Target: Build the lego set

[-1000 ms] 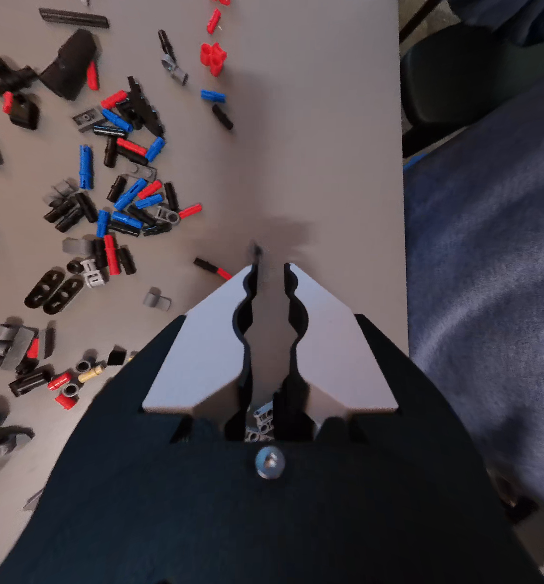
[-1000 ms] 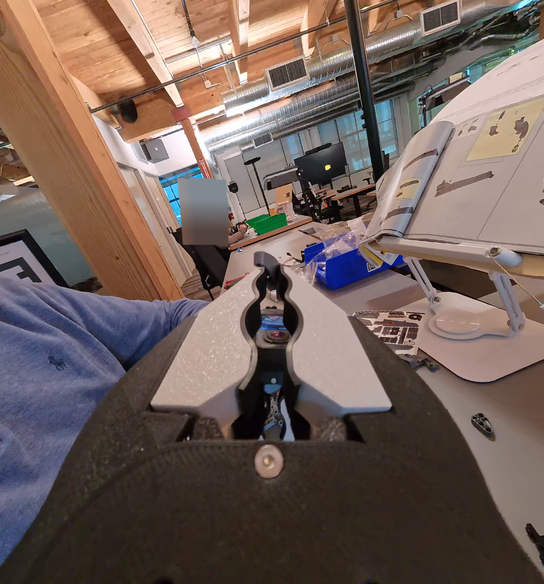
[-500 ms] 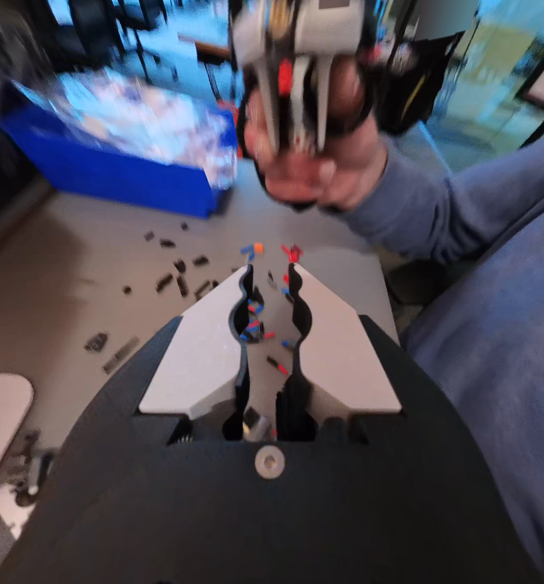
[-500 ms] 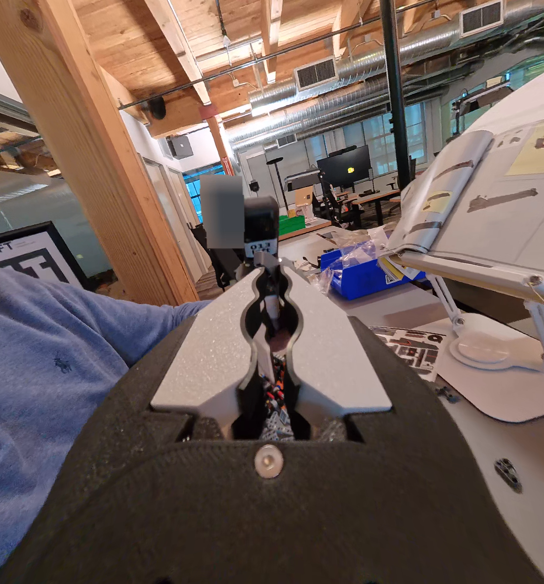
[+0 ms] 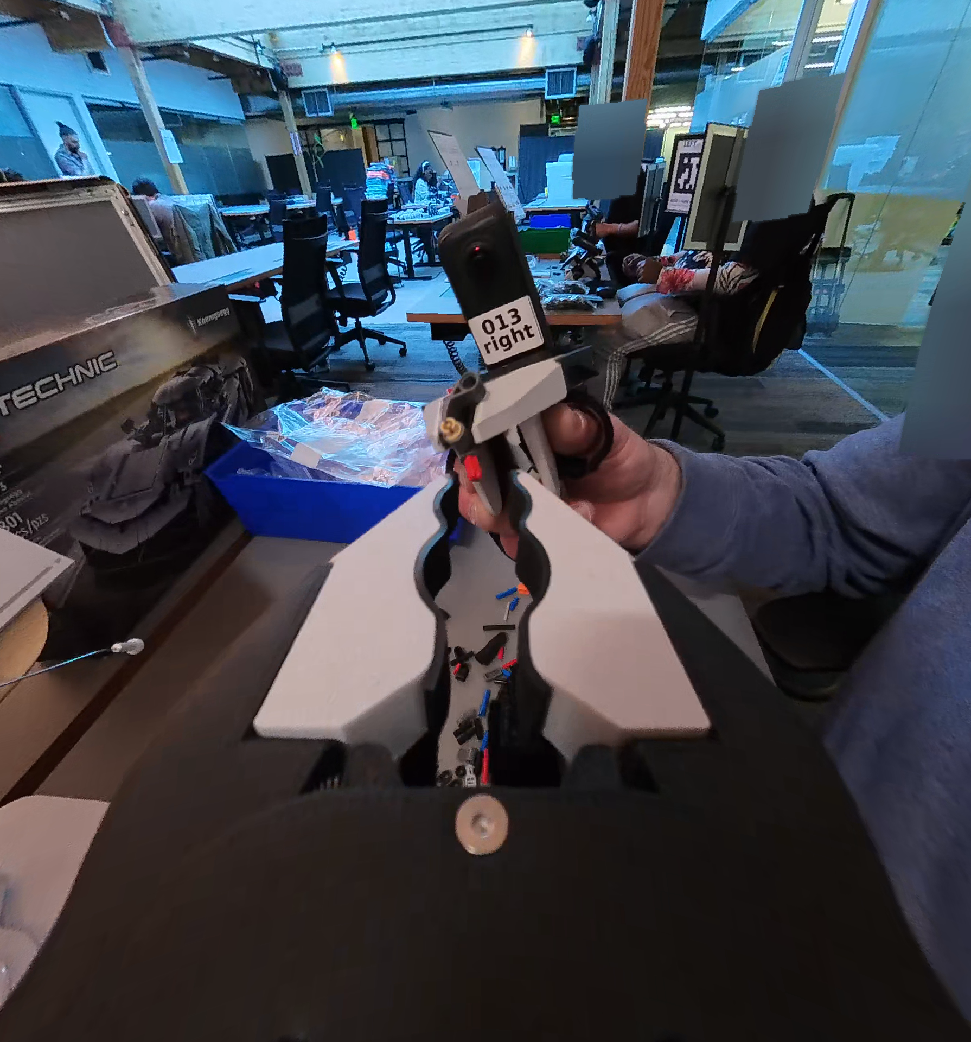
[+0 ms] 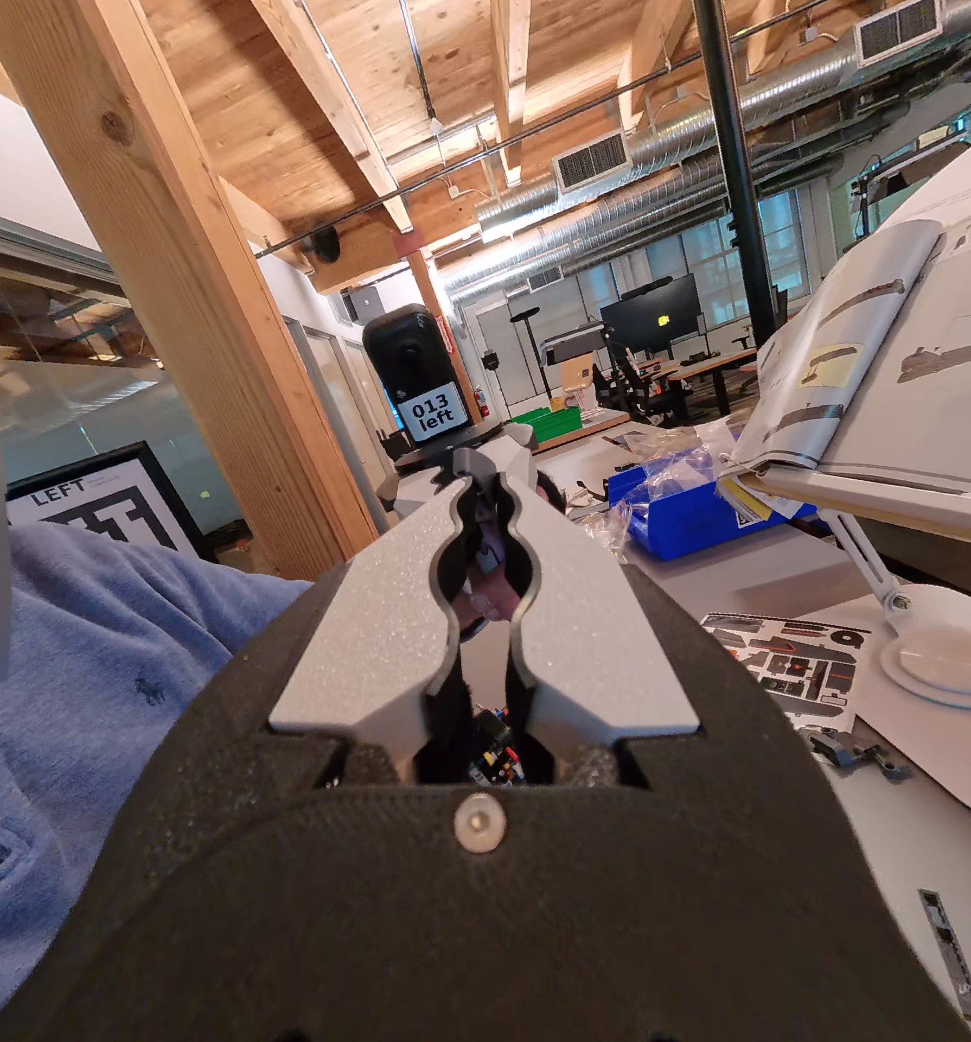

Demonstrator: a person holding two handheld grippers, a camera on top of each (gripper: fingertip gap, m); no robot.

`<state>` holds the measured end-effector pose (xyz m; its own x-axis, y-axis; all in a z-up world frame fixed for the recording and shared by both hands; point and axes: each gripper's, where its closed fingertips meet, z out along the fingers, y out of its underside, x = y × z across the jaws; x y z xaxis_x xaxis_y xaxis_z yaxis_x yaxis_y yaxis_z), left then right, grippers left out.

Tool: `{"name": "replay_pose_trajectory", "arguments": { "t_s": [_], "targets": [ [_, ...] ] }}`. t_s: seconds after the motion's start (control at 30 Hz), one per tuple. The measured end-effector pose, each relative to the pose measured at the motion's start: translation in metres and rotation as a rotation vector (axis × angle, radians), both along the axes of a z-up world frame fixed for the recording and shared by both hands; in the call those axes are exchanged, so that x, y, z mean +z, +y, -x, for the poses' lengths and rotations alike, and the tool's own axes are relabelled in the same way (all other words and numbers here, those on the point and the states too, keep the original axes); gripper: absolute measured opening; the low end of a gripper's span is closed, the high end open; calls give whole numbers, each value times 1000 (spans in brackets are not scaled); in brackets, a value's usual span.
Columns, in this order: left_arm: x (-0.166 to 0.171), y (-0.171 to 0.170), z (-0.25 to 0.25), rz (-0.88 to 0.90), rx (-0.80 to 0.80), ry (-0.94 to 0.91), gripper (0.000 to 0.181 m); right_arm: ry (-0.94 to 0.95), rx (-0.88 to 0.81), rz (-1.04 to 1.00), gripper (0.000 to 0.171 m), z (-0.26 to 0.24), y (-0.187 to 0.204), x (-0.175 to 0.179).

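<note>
My right gripper is shut on a small dark grey lego assembly at its fingertips. In the left wrist view the right gripper is held up in a hand. The assembly there shows a tan pin and a red pin. My left gripper is raised just in front of it, tip to tip, jaws a little apart with nothing between them. Its grey fingers show just behind the assembly. Several loose red, blue and black lego pieces lie on the grey table below.
A blue bin with plastic bags stands at the back of the table, with the lego box to its left. An open instruction book rests on a white stand, beside a sticker sheet. My blue-sleeved arms flank both views.
My left gripper has swung up from looking down at the loose pieces to face the right gripper. The right gripper still holds its assembly and the two now meet tip to tip.
</note>
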<state>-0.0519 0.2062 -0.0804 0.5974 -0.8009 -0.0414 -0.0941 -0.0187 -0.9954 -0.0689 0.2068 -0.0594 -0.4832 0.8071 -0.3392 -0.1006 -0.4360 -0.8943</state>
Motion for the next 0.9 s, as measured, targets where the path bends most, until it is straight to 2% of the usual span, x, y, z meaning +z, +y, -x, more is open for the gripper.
{"name": "replay_pose_trajectory", "arguments": {
  "t_s": [0.1,0.7,0.9],
  "targets": [
    [1,2,2,-18,13,-9,2,-1,6,-3,4,2,-2,-1],
    [6,-1,13,65,-57,-117,1,-17,-109,-131,12,4,6,-1],
    [8,0,15,110,-86,-167,1,-38,-260,-305,16,-3,20,-2]
  ]
}}
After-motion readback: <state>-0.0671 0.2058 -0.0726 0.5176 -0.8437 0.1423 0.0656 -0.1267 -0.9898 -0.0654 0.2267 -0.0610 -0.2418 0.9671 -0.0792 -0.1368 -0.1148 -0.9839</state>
